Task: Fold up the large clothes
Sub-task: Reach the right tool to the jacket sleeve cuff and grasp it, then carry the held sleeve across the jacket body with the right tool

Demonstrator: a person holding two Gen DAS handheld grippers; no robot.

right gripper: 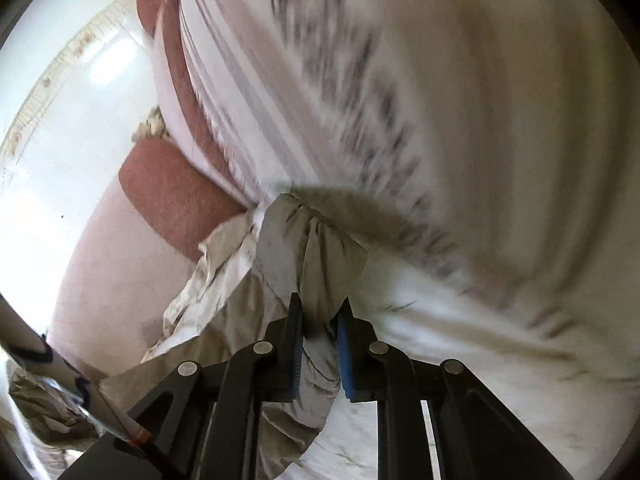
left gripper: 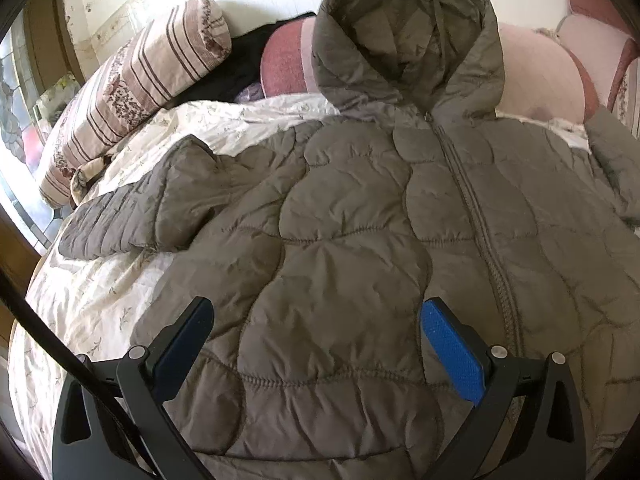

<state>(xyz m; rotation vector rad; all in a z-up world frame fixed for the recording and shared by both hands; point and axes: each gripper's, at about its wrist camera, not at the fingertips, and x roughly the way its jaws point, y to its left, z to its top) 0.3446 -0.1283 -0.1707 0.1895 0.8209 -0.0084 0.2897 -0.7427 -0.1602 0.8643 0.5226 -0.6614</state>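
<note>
An olive-grey quilted hooded jacket [left gripper: 360, 208] lies front up on the bed, zipped, with its hood [left gripper: 408, 44] propped against the pillows and its left sleeve [left gripper: 148, 208] spread out to the side. My left gripper [left gripper: 316, 312] hovers open just over the jacket's lower front, blue pads wide apart with nothing between them. In the right wrist view my right gripper [right gripper: 320, 312] is shut on a bunched end of the jacket's sleeve [right gripper: 316, 252], whose cloth sticks out past the fingertips. The view around it is blurred.
A cream floral bedspread [left gripper: 92, 300] covers the bed. A striped bolster [left gripper: 132, 92] lies at the back left, pink and red pillows [left gripper: 536, 76] at the back right, a dark garment [left gripper: 240, 64] between them. A striped cushion [right gripper: 400, 100] and white wall [right gripper: 72, 140] fill the right wrist view.
</note>
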